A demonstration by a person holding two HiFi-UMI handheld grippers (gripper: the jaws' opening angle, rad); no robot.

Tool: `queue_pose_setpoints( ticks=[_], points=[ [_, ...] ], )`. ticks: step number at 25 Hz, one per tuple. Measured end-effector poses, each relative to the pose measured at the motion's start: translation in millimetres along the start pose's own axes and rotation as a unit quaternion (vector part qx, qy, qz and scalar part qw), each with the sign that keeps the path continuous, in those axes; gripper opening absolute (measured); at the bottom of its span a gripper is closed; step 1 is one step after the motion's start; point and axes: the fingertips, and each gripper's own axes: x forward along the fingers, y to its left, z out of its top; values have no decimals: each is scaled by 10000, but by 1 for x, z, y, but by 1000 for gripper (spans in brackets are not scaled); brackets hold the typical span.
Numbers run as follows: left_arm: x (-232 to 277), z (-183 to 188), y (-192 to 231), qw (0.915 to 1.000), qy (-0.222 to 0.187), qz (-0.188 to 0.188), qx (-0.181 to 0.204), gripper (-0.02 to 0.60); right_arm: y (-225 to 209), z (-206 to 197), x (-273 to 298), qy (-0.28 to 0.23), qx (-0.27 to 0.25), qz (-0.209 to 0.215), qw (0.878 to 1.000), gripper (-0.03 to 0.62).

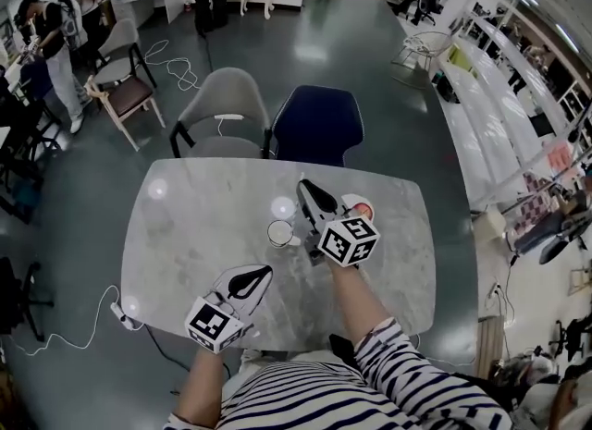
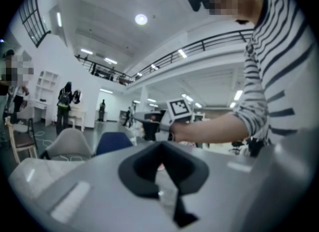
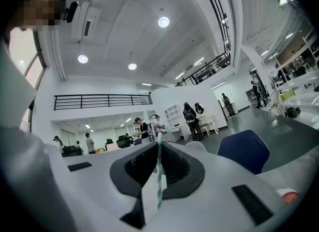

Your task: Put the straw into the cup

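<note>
- Over the marble table [image 1: 185, 234] in the head view, I see the right gripper [image 1: 310, 195] near the middle. It is just right of the white cup [image 1: 280, 233], which stands upright toward the far edge.
- By the front edge, the left gripper [image 1: 254, 278] is well apart from the cup and angled toward it.
- On the table just right of the right gripper lies a small red-and-white item [image 1: 360, 208]; I cannot tell what it is.
- Past the far edge stand a grey chair [image 1: 227, 104] and a blue chair [image 1: 316, 123], side by side.
- In the left gripper view, the jaws are pressed together with nothing between them. Ahead I see the right gripper and the person's striped sleeve [image 2: 269, 91].
- In the right gripper view, the jaws are clamped on a green-and-white striped straw [image 3: 159, 176]. It stands upright between them, with a white paper wrapper [image 3: 148, 201] at its lower part. The straw is held outside the cup.
</note>
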Motion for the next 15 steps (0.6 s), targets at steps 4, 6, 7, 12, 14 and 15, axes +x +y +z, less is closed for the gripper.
queue_pose_setpoints(
  ticks=[4, 6, 7, 12, 14, 15],
  points=[
    [-4, -14, 6, 10000, -47, 59, -62, 8, 1, -11, 10, 25, -20, 57, 10000, 25],
    [-5, -15, 7, 9999, -16, 110, -91, 8, 1, -19, 12, 57, -29, 94, 9999, 25],
    [-5, -16, 8, 9999, -8, 133, -105, 8, 0, -22, 14, 73, -33, 113, 9999, 25],
    [-9, -21, 15, 9996, 6, 225, -177, 8, -3, -42, 25, 183, -29, 157, 9997, 25],
    [-11, -23, 19, 9994, 22, 261, -212, 8, -4, -52, 30, 256, -30, 161, 9995, 25],
    [-11, -24, 20, 9993, 28, 280, -232, 8, -5, -56, 32, 293, -41, 165, 9994, 25]
  ],
)
